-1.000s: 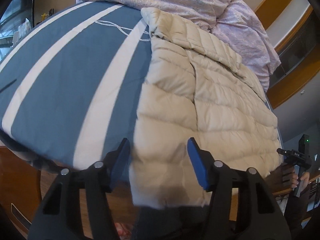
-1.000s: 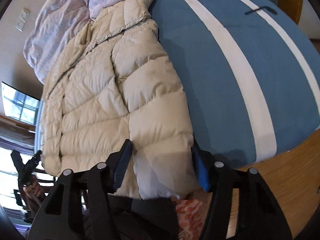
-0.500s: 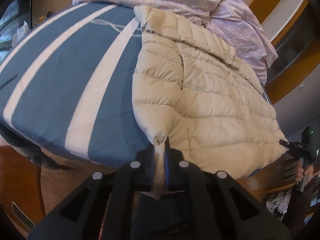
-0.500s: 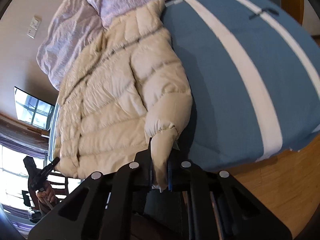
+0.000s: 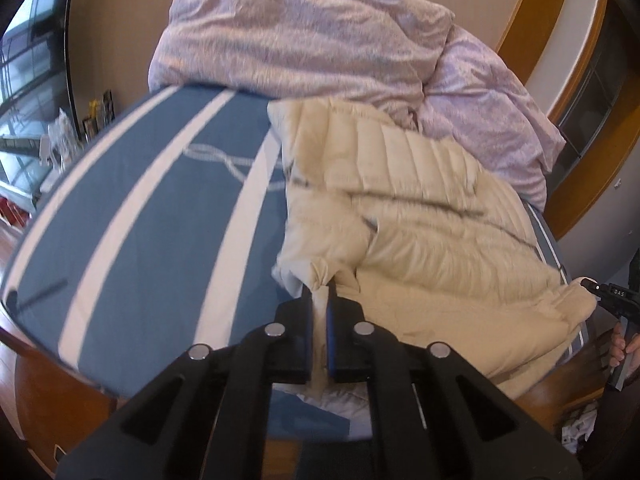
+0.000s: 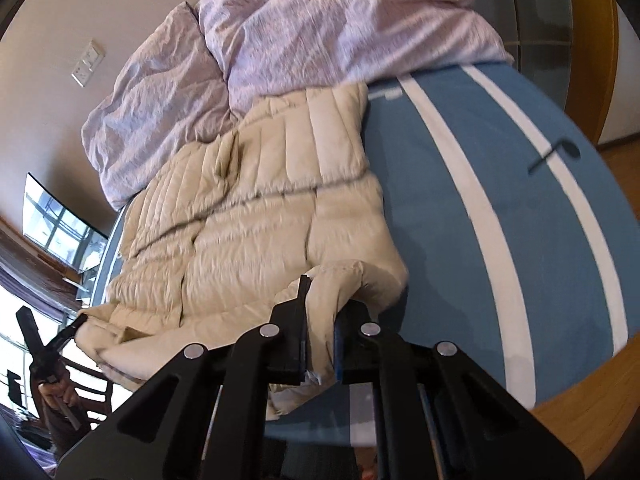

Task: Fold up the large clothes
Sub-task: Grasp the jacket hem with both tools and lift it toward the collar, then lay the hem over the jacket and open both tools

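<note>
Left tool (image 5: 319, 308): clamped on the hem corner of the cream down jacket (image 5: 420, 216); a thin strip of fabric runs down between the blue pads, so the grip looks firm.
Right tool (image 6: 320, 320): also closed on the jacket, at the other hem corner; here a thicker bunch of padding is pinched, and the fabric rolls over the tip.
Reason of the two grips: each tool takes one bottom corner, probably so that the hem can be carried as one straight edge toward the collar and the jacket folds in half.
Jacket: it lies on the bed (image 5: 160, 208), on the blue cover with white stripes; the collar is at the far end, touching the crumpled lilac duvet (image 5: 304, 40). The near edge is raised from the cover where the tools hold it.
Blur: the jacket surface is smeared in both views, which suggests motion at this moment.
Risk: the puffy filling is slippery and springy, so a corner may slide out, mostly on the right side where the bunch is thick.
Surroundings: wooden bed frame (image 6: 580, 404) under the near edge; dark thin object (image 6: 554, 154) on the cover, too small to name.
</note>
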The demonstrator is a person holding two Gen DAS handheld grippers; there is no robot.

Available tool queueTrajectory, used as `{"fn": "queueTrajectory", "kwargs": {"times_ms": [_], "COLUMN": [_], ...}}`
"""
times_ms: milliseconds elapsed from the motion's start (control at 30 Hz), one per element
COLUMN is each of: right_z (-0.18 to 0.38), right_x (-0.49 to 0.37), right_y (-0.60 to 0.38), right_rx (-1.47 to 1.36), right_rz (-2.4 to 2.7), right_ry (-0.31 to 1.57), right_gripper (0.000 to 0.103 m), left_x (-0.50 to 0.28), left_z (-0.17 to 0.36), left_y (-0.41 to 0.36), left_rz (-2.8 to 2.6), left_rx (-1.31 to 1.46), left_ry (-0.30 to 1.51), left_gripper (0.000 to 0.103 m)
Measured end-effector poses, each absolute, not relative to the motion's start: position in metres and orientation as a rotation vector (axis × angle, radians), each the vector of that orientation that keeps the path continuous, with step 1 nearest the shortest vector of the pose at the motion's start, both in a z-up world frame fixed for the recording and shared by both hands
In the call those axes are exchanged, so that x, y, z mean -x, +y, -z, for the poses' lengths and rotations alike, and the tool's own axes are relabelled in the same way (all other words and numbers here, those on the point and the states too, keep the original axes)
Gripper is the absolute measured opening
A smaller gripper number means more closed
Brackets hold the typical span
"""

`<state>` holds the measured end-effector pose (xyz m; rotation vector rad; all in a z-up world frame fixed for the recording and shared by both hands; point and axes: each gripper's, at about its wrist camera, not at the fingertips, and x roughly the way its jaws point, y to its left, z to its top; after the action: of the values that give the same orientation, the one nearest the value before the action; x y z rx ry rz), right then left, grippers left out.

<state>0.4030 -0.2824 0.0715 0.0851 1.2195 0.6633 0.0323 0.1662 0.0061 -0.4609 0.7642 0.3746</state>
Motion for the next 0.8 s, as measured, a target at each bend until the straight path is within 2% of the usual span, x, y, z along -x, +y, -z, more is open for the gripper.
{"fn": "queueTrajectory", "kwargs": {"times_ms": [333, 800], "right_z": [-0.069, -0.040], "right_x": [-0.462, -0.547], "right_y": [-0.229, -0.158], "right_rx": [-0.049, -0.056], "right_rz": [-0.630, -0.535], "right_ry": [1.128, 0.991], "right_gripper": [0.009, 0.009], "left_x": [-0.107, -0.224], "left_z": [-0.040, -0.040], "left_y": [0.200, 0.256], "left_rz": [-0.445, -0.521], "left_rx": [0.410, 0.411], "left_ry": [0.711, 0.664], "left_gripper": [0.005, 0.005]}}
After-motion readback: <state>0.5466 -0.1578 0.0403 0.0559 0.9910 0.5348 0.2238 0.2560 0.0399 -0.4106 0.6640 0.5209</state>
